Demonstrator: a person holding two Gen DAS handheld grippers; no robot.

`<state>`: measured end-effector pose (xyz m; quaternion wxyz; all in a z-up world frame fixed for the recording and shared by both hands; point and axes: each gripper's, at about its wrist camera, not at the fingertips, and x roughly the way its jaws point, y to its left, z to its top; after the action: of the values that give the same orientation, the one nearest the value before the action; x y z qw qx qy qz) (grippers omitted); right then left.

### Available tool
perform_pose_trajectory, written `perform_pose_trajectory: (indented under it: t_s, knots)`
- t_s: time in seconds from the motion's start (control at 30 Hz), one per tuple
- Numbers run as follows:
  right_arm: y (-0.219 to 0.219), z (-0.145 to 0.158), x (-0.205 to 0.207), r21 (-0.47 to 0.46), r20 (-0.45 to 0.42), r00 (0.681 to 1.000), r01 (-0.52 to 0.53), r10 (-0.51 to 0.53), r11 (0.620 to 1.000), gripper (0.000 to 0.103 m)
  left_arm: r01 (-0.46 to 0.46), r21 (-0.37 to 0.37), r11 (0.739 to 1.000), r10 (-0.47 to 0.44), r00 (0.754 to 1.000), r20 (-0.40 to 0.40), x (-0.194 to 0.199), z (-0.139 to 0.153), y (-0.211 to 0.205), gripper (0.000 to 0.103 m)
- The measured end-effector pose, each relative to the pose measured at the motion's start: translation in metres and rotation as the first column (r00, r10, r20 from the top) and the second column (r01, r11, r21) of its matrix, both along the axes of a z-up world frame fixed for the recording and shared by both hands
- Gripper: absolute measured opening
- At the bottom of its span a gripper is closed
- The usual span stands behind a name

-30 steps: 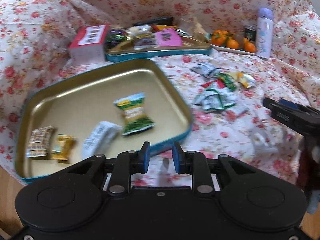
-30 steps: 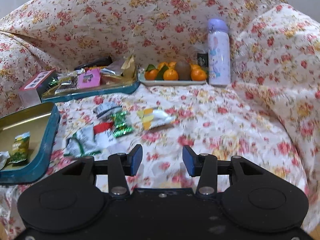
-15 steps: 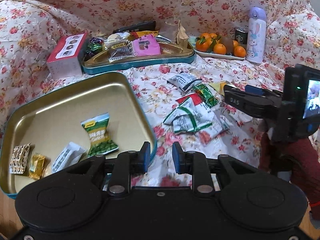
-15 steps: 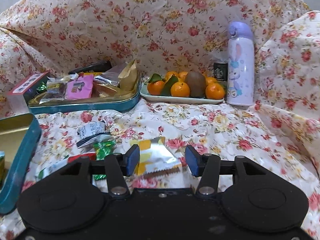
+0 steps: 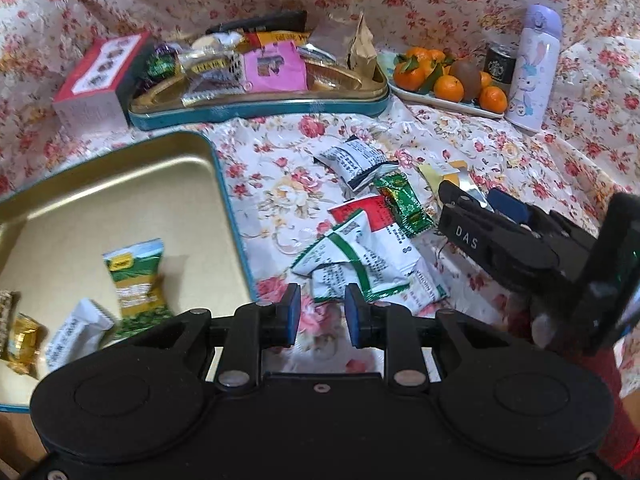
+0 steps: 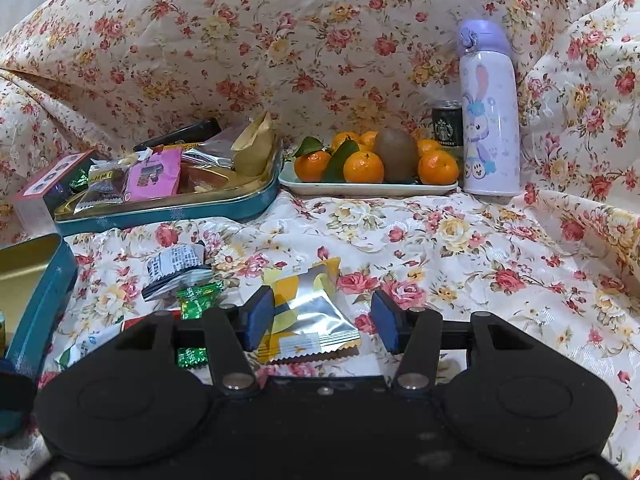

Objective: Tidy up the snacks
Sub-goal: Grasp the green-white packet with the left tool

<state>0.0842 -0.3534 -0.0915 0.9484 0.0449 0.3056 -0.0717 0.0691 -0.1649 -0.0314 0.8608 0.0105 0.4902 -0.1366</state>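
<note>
A gold tin with a teal rim (image 5: 224,184) lies at the left and holds a green-yellow packet (image 5: 136,280), a white packet (image 5: 76,336) and a gold candy (image 5: 22,340). Loose snacks lie on the floral cloth: white-green packets (image 5: 360,264), a green candy (image 5: 404,204) and a white-black packet (image 5: 356,160). My left gripper (image 5: 322,314) is open with a narrow gap, empty, just short of the white-green packets. My right gripper (image 6: 322,318) is open and straddles a yellow-silver packet (image 6: 308,312) on the cloth; its pads do not touch it. In the left wrist view, the right gripper (image 5: 474,196) is at the right.
A second teal tin (image 5: 260,108) heaped with snacks stands behind, with a red-and-white box (image 5: 96,80) to its left. At the back right are a plate of tangerines and a kiwi (image 5: 444,100), a dark can (image 5: 498,64) and a lilac bottle (image 5: 532,68). The cloth-covered backrest rises behind.
My left gripper has swung right, from over the gold tin toward the loose packets. My right gripper has come forward and down over the yellow-silver packet, and its jaws stand wider.
</note>
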Motion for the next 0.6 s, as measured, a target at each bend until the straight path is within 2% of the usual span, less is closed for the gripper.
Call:
perform_pose_trajectory:
  t_s: [0.2,0.4,0.6]
  knots:
    - [-0.001,-0.001,0.001,0.019,-0.001,1.0,0.006,-0.006,1.0,0.054,-0.022,-0.005,1.0,0.022,0.999,-0.043,0.014,-0.012,-0.01,0.034]
    - [-0.002,-0.001,0.001,0.032,-0.001,1.0,0.011,-0.011,0.999,0.054,0.0,0.007,1.0,0.0,0.999,-0.036,0.019,-0.015,-0.019,0.035]
    - [-0.001,-0.002,0.001,0.041,0.0,1.0,0.017,-0.017,0.999,0.054,0.001,-0.013,1.0,-0.002,0.999,-0.049,0.028,-0.015,-0.021,0.035]
